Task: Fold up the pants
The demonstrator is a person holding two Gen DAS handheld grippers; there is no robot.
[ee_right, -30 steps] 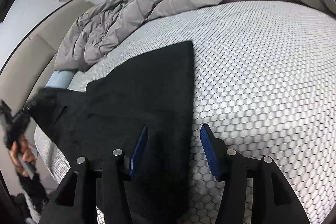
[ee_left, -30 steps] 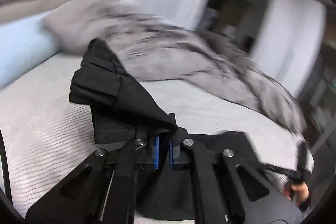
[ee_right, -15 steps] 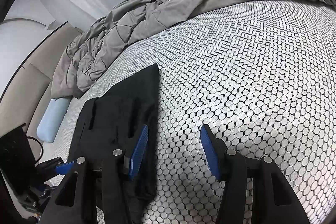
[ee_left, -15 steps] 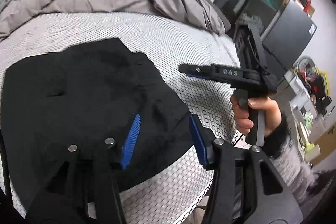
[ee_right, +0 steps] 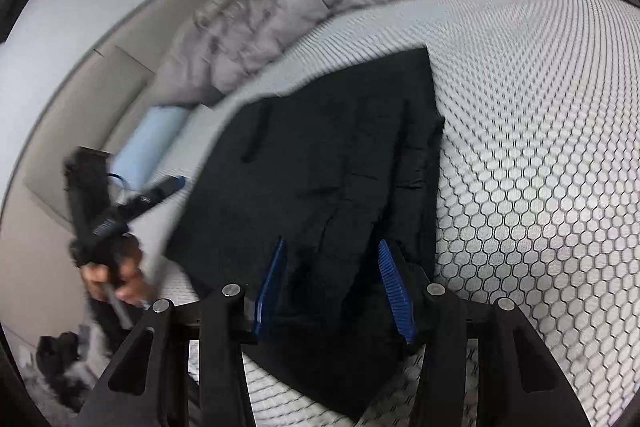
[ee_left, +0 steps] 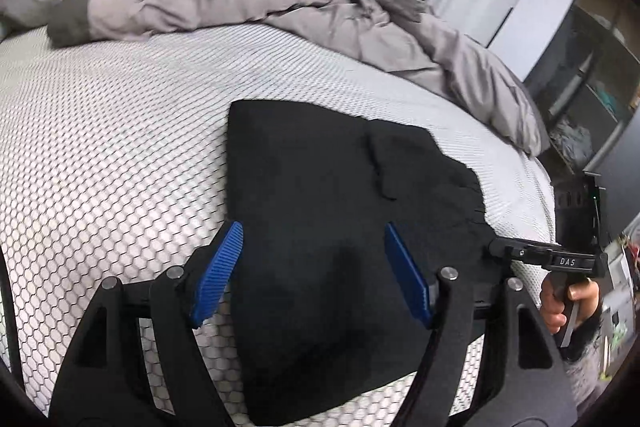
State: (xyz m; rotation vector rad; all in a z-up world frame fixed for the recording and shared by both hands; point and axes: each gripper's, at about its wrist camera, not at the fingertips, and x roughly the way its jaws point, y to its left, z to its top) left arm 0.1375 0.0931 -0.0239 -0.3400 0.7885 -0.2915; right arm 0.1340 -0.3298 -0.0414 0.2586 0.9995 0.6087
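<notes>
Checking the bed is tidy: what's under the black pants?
The pants lie on the honeycomb-patterned mattress. Anything beneath the cloth is covered.

The left gripper (ee_left: 312, 273) hung with its blue-padded fingers (ee_left: 218, 271) spread wide, holding nothing. The right gripper (ee_right: 334, 285) was likewise parted and empty, a bare hand (ee_left: 568, 301) gripping its handle.
</notes>
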